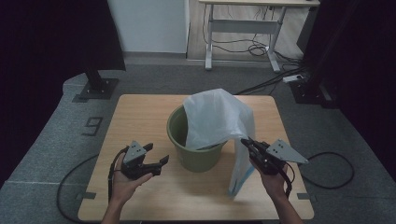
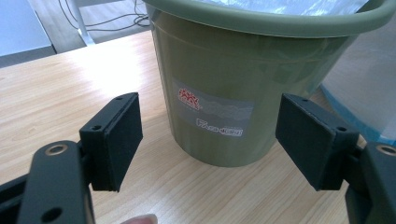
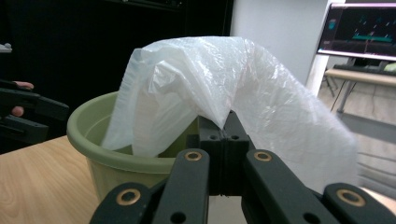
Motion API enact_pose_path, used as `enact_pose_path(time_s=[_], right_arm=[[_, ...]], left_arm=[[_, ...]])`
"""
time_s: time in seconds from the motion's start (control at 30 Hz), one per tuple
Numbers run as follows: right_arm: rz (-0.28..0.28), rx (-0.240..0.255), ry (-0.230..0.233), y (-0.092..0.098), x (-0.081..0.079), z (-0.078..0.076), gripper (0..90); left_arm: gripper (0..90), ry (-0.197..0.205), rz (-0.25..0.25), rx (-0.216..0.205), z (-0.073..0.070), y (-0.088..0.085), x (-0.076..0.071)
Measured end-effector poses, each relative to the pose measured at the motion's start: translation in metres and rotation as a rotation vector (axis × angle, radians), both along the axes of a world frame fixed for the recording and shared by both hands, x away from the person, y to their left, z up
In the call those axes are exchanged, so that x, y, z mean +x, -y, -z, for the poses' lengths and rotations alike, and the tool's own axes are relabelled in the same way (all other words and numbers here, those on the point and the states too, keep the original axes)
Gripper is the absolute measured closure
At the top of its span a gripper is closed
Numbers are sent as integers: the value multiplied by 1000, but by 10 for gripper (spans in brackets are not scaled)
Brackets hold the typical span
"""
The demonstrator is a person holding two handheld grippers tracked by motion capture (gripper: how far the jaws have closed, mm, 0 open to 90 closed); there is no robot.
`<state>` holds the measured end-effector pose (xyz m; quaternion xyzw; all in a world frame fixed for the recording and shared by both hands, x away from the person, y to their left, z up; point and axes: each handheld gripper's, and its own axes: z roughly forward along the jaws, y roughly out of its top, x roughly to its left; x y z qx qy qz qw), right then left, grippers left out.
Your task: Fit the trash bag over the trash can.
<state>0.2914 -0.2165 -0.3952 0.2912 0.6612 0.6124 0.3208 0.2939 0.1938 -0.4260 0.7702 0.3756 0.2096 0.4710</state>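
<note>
Bag drapes over bucket, hiding its far-right rim and inside; bucket label text too blurred to read; forearms cut off at bottom edge.

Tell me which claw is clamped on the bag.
The right claw: its jaws are shut on the white bag draped over the green bucket. The left claw is open, holding nothing, beside the bucket.

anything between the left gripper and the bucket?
Nothing. Bare wooden table lies between the open left gripper and the green bucket, as the left gripper view and the high view show.
</note>
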Motion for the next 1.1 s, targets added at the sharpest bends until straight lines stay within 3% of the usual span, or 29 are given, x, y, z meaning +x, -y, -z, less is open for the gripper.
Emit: enact_pose_path(time_s=[0.37,0.83,1.1], right_arm=[[9,-3,11,12,-9,-5,882],[-24,-34,-62,-1,14,1,880],[-68,-60,-140,-13,26,21,842]], left_arm=[[227,9,8,-3,-3,6,2],[228,14,13,-8,-7,8,4],[228,14,13,-7,-6,6,4]])
